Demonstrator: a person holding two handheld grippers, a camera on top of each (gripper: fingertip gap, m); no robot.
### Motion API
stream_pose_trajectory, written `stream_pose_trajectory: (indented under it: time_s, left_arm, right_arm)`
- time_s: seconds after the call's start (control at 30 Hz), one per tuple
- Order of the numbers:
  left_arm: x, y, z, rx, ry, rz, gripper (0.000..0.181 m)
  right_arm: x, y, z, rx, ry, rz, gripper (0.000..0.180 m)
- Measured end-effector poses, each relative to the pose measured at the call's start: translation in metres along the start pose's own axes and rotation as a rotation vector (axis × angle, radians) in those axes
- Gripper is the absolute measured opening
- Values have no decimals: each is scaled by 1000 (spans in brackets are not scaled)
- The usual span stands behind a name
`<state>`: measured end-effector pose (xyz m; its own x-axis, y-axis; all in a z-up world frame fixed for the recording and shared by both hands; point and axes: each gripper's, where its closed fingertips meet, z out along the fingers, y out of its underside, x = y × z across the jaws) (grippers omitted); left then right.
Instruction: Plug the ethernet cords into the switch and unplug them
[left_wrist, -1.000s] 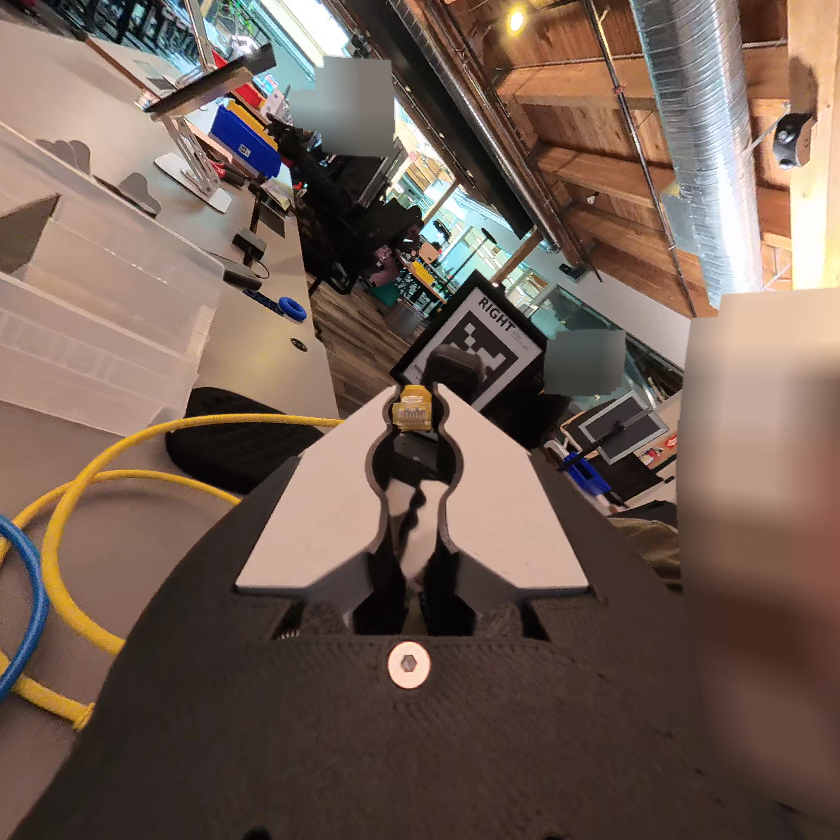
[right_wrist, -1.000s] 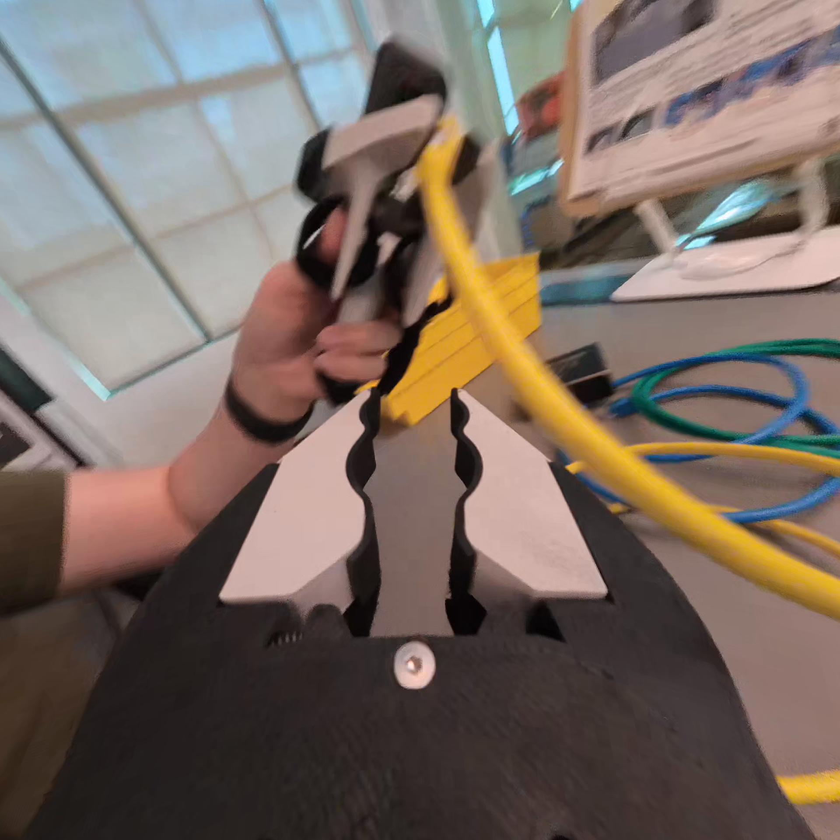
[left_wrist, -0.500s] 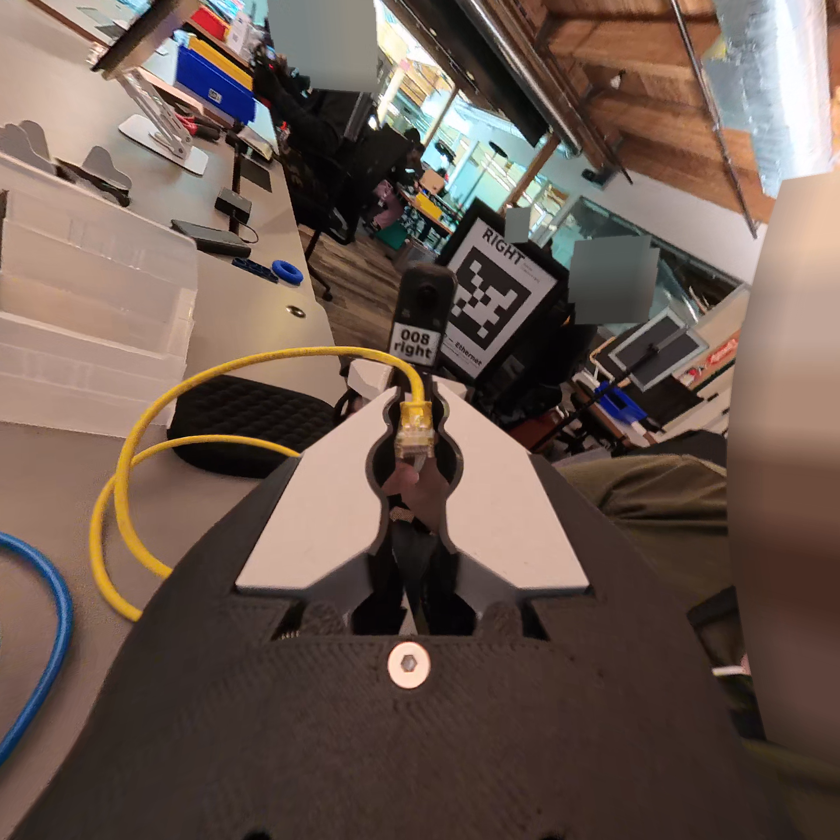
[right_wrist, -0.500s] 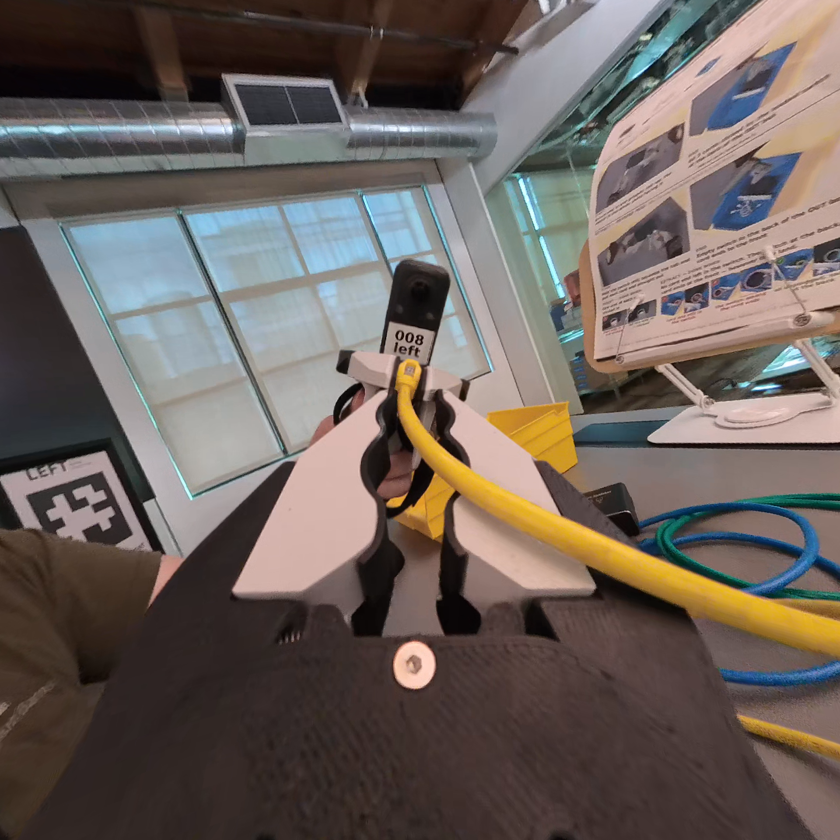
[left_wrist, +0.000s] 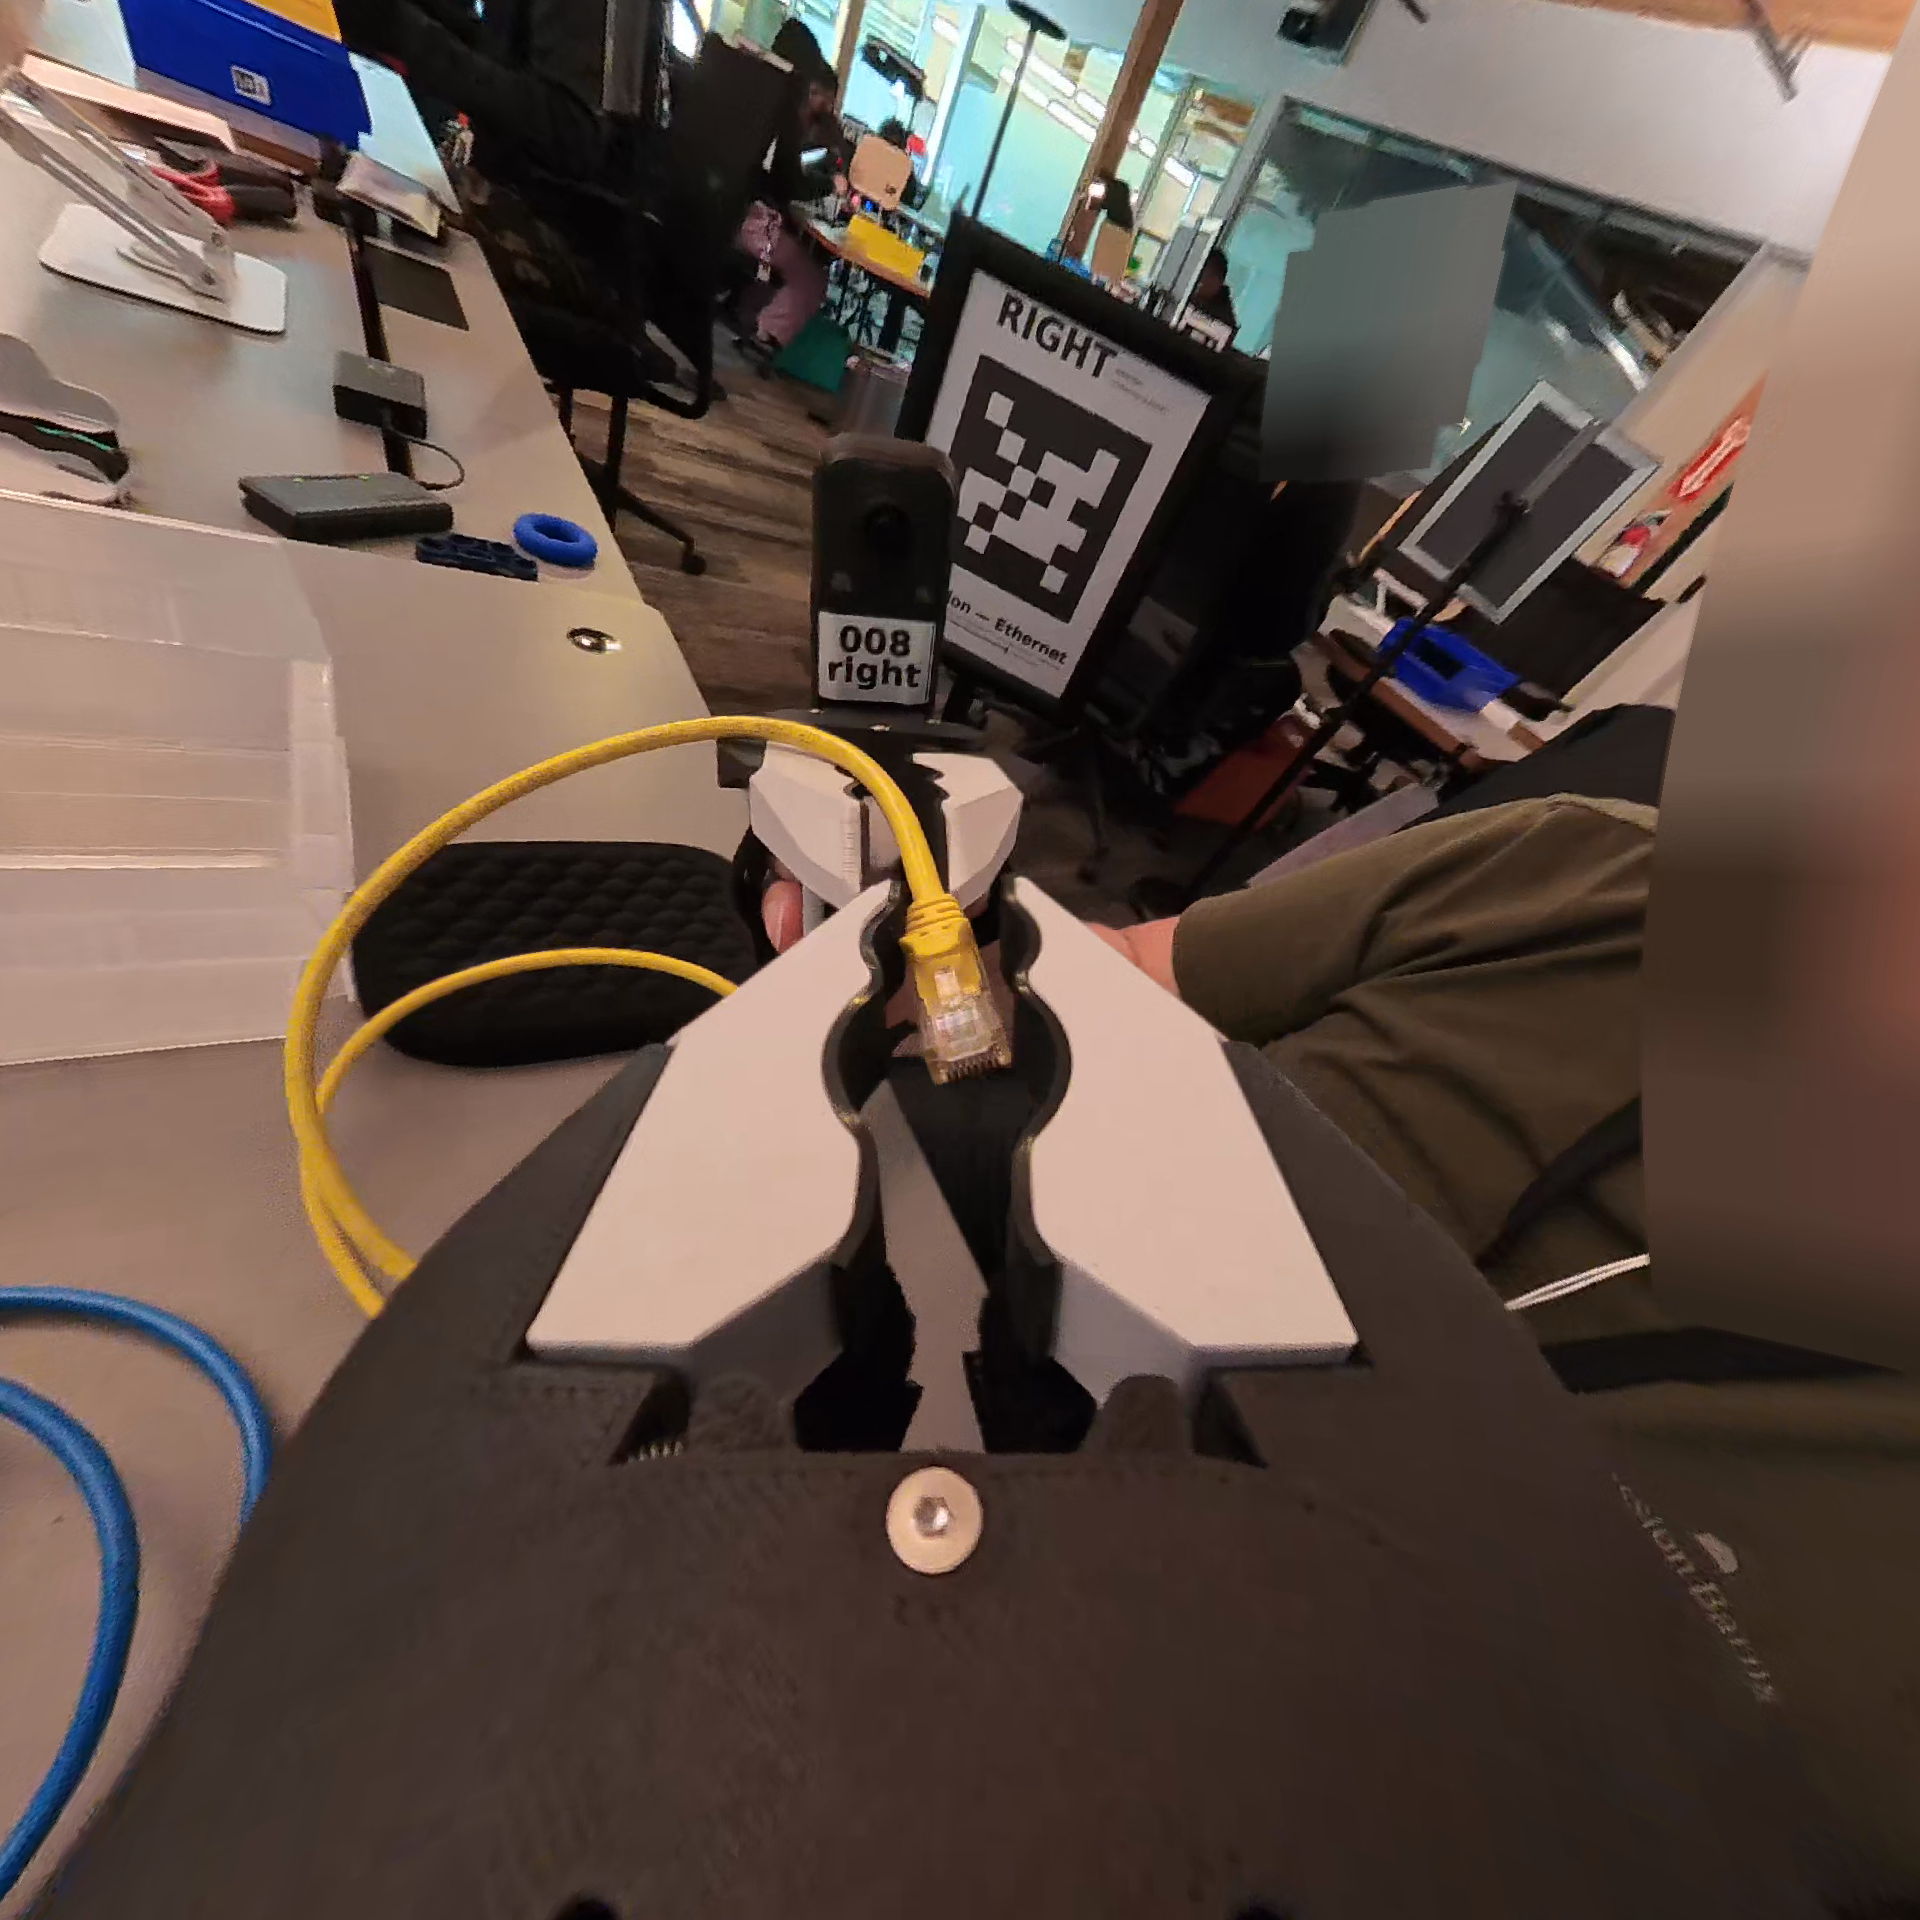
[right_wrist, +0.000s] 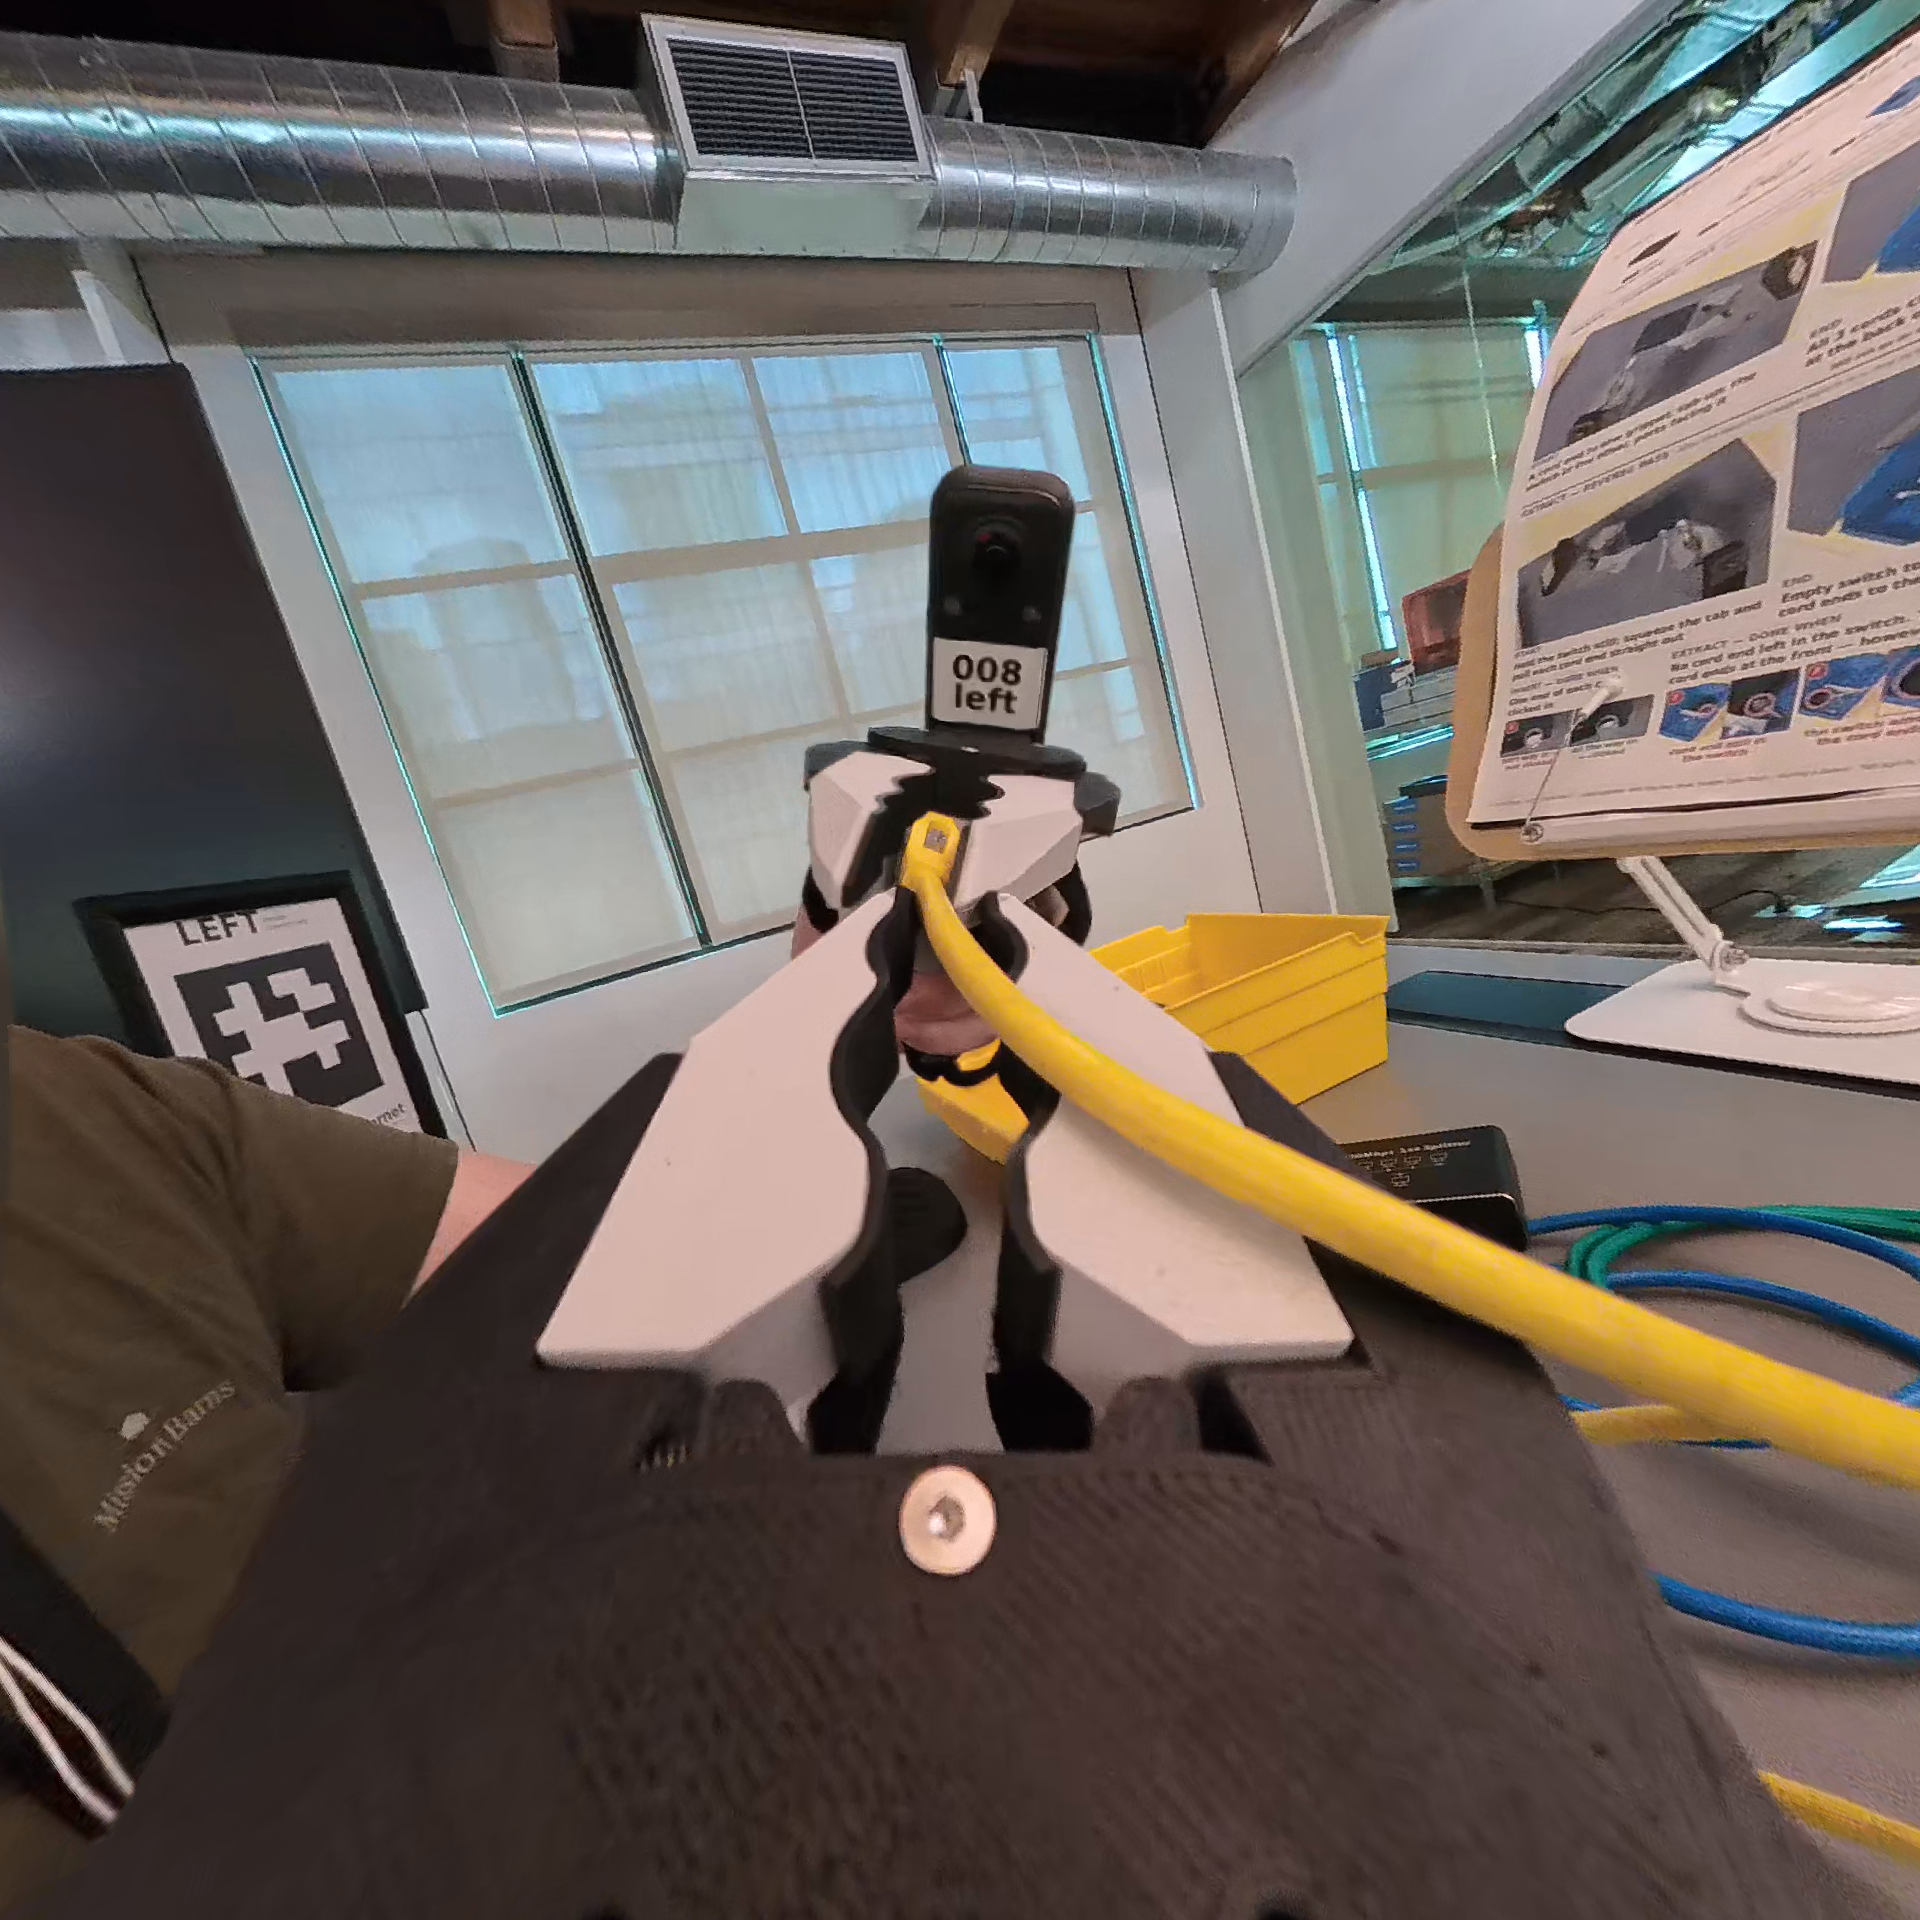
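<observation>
My left gripper (left_wrist: 951, 894) is shut on the clear plug (left_wrist: 956, 1008) of a yellow ethernet cord (left_wrist: 296, 1039). The plug hangs tilted between its fingers, pointing back at the camera. My right gripper (right_wrist: 940, 909) faces it tip to tip, jaws narrowed to a small gap. The yellow cord (right_wrist: 1351, 1210) runs through that gap and over its right finger, and I cannot tell whether it is pinched. In the left wrist view the right gripper (left_wrist: 894, 821) sits just beyond the plug. The left gripper (right_wrist: 935, 831) also shows in the right wrist view. The black switch (right_wrist: 1434, 1174) lies on the table to the right.
Blue cords (right_wrist: 1766, 1247) and a green cord (right_wrist: 1621, 1242) coil on the grey table beside the switch. A yellow bin (right_wrist: 1247, 987) and an instruction sheet on a stand (right_wrist: 1714, 520) stand behind. A black pad (left_wrist: 551, 945), clear plastic bins (left_wrist: 156, 779) and a blue cord (left_wrist: 104, 1558) lie left. My left and right fingertips are right by each other.
My right gripper swung up to face the left one and narrowed its jaws around the yellow cord. The left gripper tilted down toward table level, and the plug has tilted between its fingers.
</observation>
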<state>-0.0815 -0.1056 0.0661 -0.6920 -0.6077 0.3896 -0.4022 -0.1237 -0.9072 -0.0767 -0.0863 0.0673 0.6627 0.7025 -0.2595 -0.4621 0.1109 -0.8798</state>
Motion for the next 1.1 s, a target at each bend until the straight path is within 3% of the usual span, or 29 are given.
stream_pose_trajectory:
  time_s: [0.23, 0.63, 0.73, 1.1]
  left_arm:
    - [5, 7, -6, -93, -40, 11, 14]
    - [4, 5, -8, -150, -201, 221, 11]
    - [2, 11, -7, -186, -213, 222, 11]
    - [1, 3, -15, -132, -192, 188, 23]
  right_arm:
    - [-7, 6, 5, -25, -8, -96, 10]
    - [-17, -2, 3, 51, -60, -111, 14]
    - [-17, -1, 2, 40, -64, -124, 4]
    - [-18, -12, -7, 56, -28, -201, 4]
